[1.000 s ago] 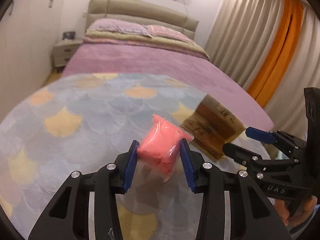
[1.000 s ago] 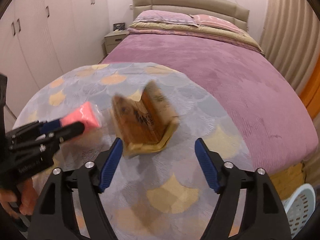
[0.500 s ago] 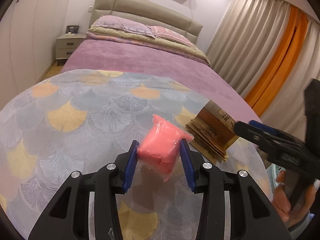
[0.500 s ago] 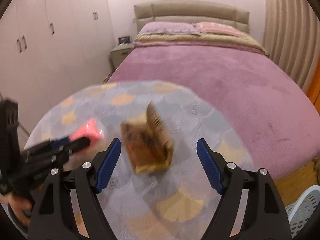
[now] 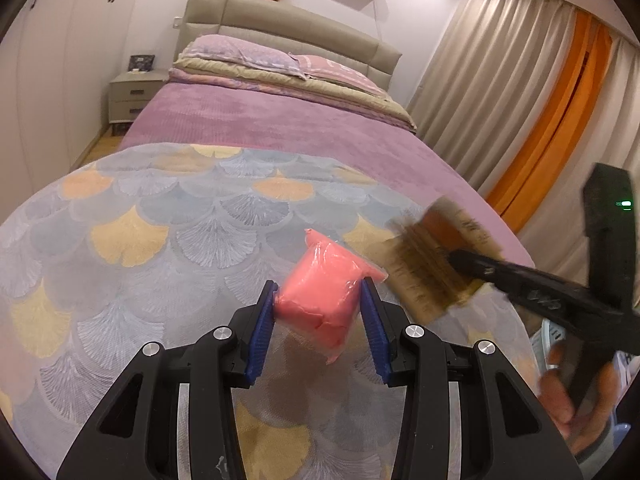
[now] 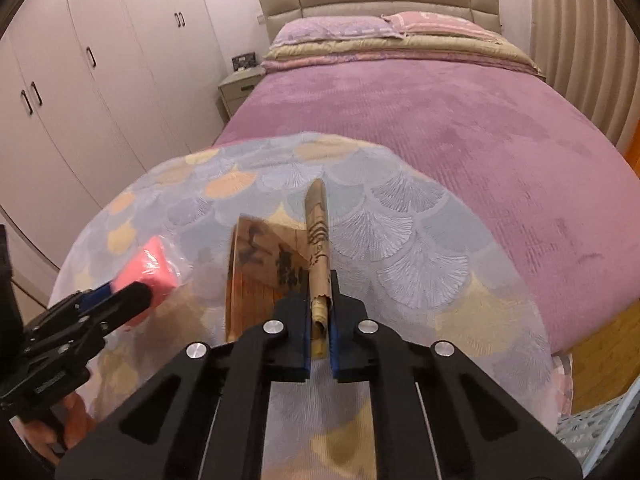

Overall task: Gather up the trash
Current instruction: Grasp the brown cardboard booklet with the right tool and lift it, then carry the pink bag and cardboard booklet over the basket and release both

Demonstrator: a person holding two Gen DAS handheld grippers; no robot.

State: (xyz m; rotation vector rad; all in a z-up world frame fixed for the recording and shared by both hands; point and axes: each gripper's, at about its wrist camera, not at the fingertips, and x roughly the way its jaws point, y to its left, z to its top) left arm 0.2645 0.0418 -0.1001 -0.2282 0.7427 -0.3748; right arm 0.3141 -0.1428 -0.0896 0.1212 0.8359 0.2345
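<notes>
Trash: pink plastic-wrapped pack (image 5: 320, 300) pinched in left tongs (image 5: 318, 322), lifted over the patterned counter (image 5: 120, 240). Right tongs (image 6: 319, 320) have just been closing, now clamped on one flap of the brown printed carton (image 6: 276, 268) at 3 o'clock of the pack. Both look held clear, likely for binning. Carton print too blurred to read.

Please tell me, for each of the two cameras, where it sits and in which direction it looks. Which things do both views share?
Left wrist: sits on the left gripper, looking down across the patterned blanket toward the bed's headboard; its jaws clamp a pink packet, and the person's right hand shows.
Right wrist: sits on the right gripper, facing the same way; its jaws have just closed on a brown paper box; the left gripper shows lower left.
Shared: packet, box, blanket, headboard.
</notes>
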